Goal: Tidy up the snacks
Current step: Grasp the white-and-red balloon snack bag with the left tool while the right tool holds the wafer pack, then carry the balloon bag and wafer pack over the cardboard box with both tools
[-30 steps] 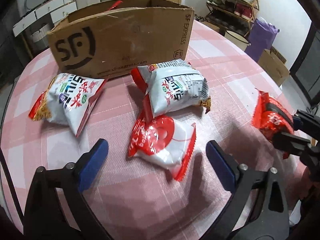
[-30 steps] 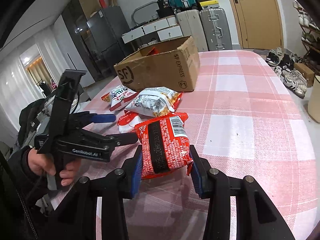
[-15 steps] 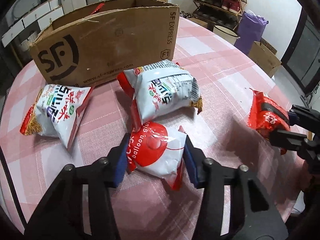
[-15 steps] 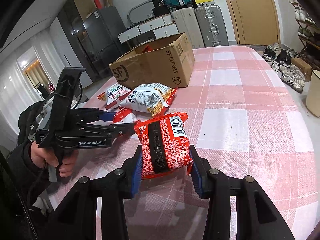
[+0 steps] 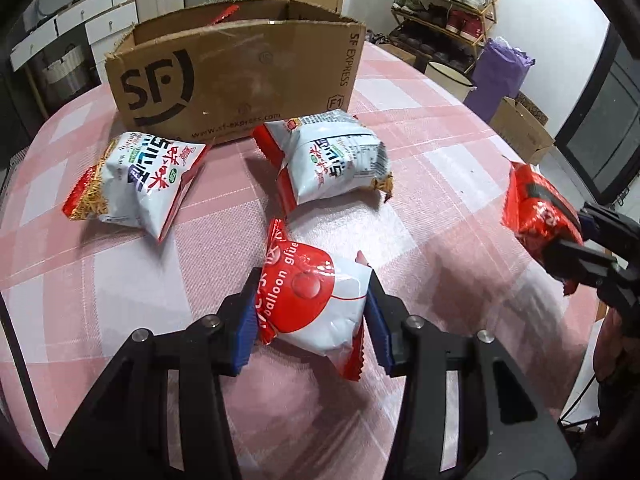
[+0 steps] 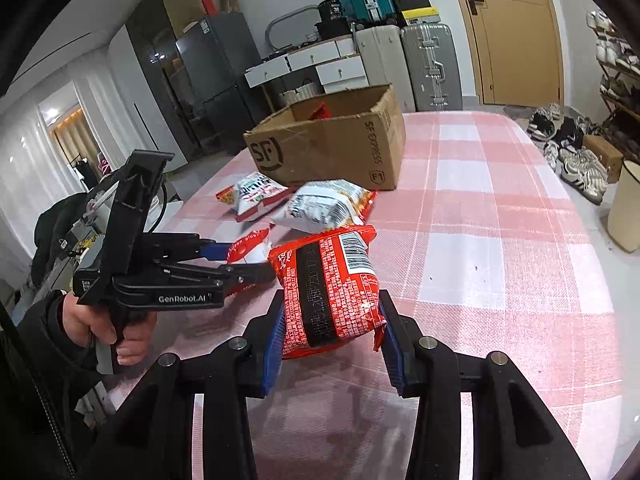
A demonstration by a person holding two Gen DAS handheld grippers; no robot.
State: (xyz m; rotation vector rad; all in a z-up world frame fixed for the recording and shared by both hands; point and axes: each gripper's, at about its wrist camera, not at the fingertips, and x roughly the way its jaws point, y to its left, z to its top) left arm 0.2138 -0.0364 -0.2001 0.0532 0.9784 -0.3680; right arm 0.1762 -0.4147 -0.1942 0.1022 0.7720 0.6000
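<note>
My left gripper (image 5: 312,316) is shut on a red-and-white "balloon glue" packet (image 5: 316,300), held just above the pink checked tablecloth (image 5: 120,300). My right gripper (image 6: 330,336) is shut on a red noodle packet (image 6: 328,288) and holds it above the table; the packet also shows at the right of the left wrist view (image 5: 536,216). Two white snack bags (image 5: 136,180) (image 5: 332,164) lie in front of the open SF Express cardboard box (image 5: 240,72). Something red pokes out of the box (image 6: 318,112).
The left gripper (image 6: 224,260) and the hand holding it are at the left of the right wrist view. Suitcases (image 6: 404,64), drawers and a fridge stand beyond the table. A shoe rack (image 5: 444,0), a purple bag (image 5: 500,76) and a floor box (image 5: 520,128) are past the table's far right edge.
My left gripper came forward and shut on the red-and-white packet, then lifted it slightly. My right gripper kept its hold on the red noodle packet and rose a little.
</note>
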